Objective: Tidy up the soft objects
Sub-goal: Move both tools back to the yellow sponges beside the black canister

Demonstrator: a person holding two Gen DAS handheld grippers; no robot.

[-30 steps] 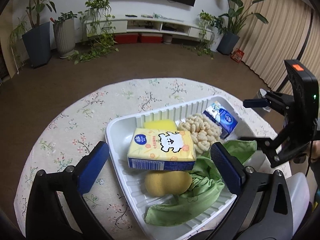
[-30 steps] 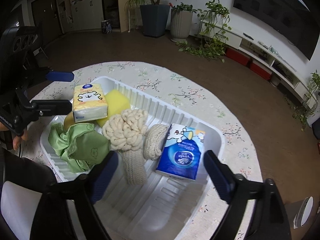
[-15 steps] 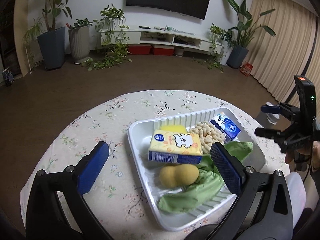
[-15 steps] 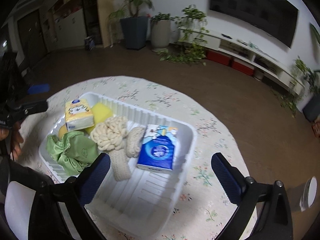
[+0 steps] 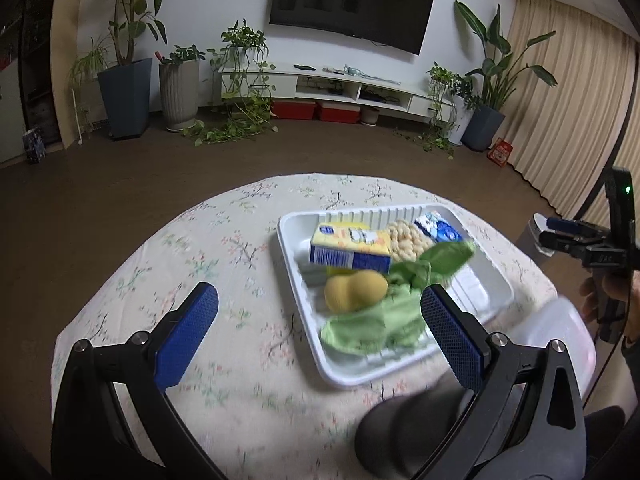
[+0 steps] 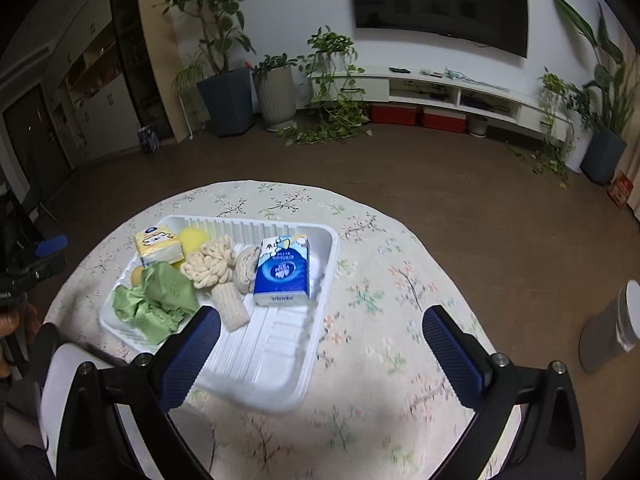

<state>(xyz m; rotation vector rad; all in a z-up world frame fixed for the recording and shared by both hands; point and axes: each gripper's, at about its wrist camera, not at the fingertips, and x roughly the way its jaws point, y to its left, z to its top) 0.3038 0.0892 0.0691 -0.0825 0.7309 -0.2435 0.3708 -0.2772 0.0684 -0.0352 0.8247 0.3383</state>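
White tray point(image 6: 320, 280) on table edgeward | left claw point(image 5: 320, 336) wide | right claw point(image 6: 320, 356) wide

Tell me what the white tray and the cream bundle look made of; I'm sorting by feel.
White tray: thin moulded plastic, probably; glossy, with ribbed walls and floor.
Cream bundle: chunky knitted yarn, matte, with thick looped strands showing; the fibre itself is not discernible.

The sponge point(image 6: 193, 237) is mostly hidden behind the yellow pack point(image 6: 158, 246). The cloth point(image 5: 380, 320) and tray point(image 5: 352, 376) near rim are motion-blurred. The left gripper point(image 6: 44, 256) is cut off by the frame edge.
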